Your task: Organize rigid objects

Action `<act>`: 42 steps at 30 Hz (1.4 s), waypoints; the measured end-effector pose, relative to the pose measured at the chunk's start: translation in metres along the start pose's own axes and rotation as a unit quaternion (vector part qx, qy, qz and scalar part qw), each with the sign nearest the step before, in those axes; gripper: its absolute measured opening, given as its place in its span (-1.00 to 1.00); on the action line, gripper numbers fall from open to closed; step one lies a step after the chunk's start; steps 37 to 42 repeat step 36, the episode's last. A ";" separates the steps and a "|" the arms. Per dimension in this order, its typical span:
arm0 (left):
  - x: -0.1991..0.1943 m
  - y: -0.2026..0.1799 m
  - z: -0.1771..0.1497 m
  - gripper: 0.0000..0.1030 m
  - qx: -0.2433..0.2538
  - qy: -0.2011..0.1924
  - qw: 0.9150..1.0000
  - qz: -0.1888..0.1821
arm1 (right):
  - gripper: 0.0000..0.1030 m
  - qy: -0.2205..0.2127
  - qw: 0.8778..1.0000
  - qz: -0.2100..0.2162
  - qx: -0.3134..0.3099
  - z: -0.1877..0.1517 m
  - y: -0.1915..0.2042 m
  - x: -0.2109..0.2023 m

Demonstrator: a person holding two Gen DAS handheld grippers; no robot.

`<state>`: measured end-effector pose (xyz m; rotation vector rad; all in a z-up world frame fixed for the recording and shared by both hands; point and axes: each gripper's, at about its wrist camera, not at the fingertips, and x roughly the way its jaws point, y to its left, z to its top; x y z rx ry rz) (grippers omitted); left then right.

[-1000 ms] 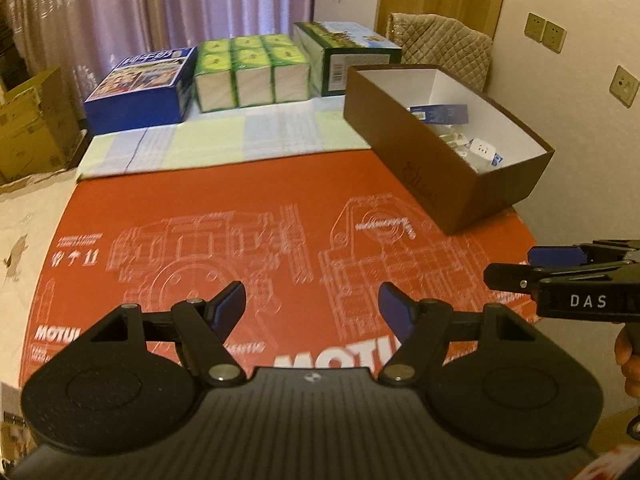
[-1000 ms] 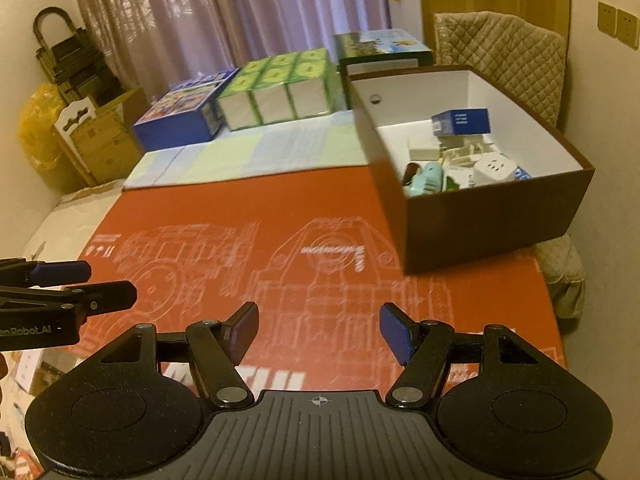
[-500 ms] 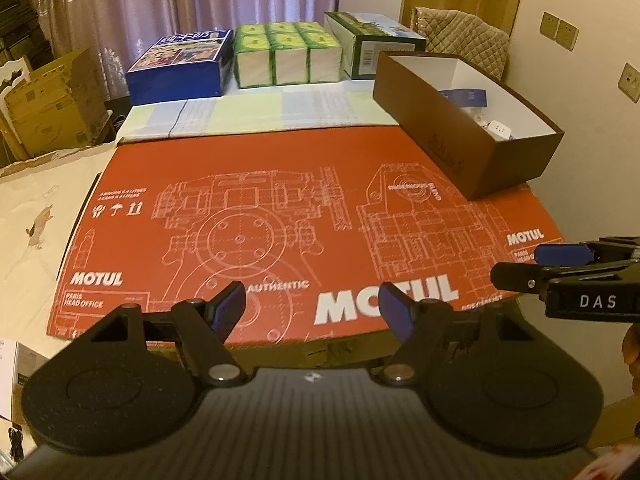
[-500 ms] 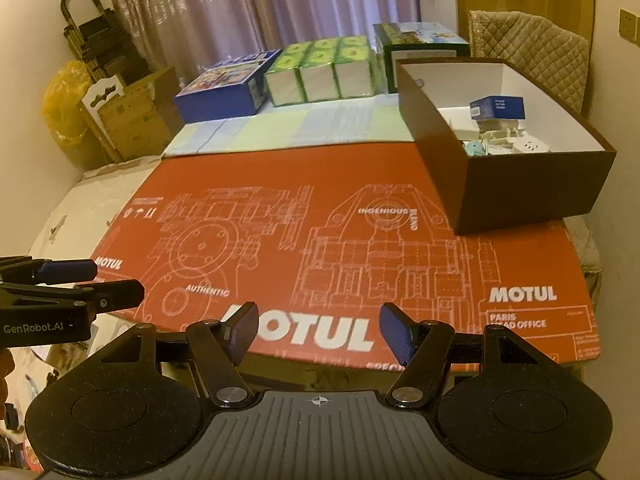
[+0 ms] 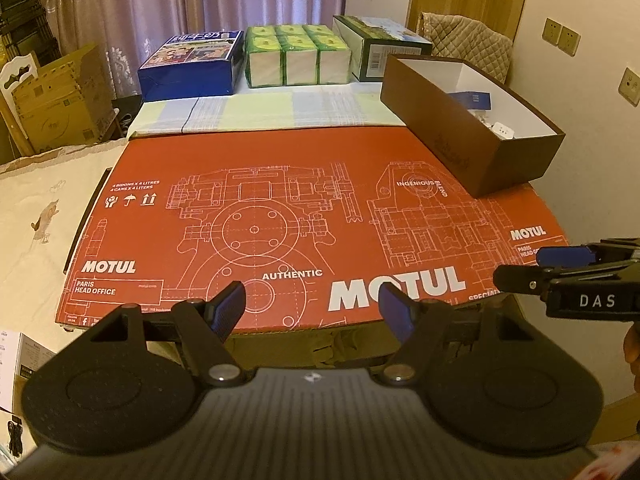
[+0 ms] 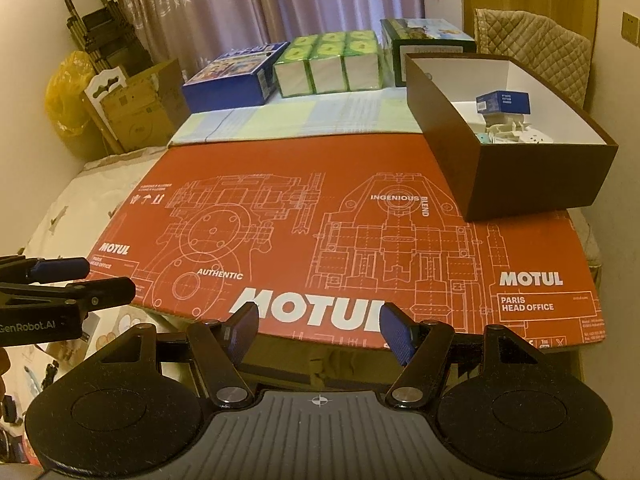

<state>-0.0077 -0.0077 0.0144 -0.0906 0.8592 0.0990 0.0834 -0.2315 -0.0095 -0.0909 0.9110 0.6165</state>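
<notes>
A brown box (image 5: 460, 148) with a white inside stands at the far right of the red MOTUL cardboard sheet (image 5: 280, 220). It holds a small blue box (image 6: 503, 103), white plug adapters (image 6: 516, 130) and other small items. My left gripper (image 5: 312, 304) is open and empty, held off the sheet's near edge. My right gripper (image 6: 316, 322) is open and empty too, beside it on the right. Each gripper shows from the side in the other's view: the right gripper (image 5: 560, 272) and the left gripper (image 6: 72, 280).
At the back stand a blue box (image 5: 192, 64), a pack of green tissue boxes (image 5: 296, 56) and a dark green carton (image 5: 380, 46) on a pale checked cloth (image 5: 260, 114). A quilted chair (image 6: 532, 54) is behind the brown box. Cardboard boxes (image 6: 136, 108) stand at the left.
Both grippers have pulled back from over the red sheet to beyond its near edge. The whole sheet now shows. Both stay open and empty.
</notes>
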 end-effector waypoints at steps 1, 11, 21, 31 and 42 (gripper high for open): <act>0.000 0.000 0.000 0.36 0.000 0.000 1.000 0.000 | 0.24 0.000 1.000 0.000 0.000 0.000 0.001 0.000; 0.000 0.001 0.002 0.36 -0.001 -0.002 1.000 -0.001 | 0.24 0.000 1.000 -0.001 0.000 0.000 0.001 0.000; 0.001 -0.004 0.005 0.36 0.001 -0.003 1.000 -0.004 | 0.24 0.000 1.000 -0.001 0.000 0.000 0.001 0.000; 0.003 -0.010 0.008 0.36 0.004 -0.004 1.000 -0.006 | 0.24 -0.001 1.000 -0.004 0.007 -0.001 -0.005 -0.002; 0.007 -0.013 0.011 0.36 0.005 -0.003 1.000 -0.009 | 0.25 -0.001 1.000 -0.006 0.008 0.001 -0.008 -0.002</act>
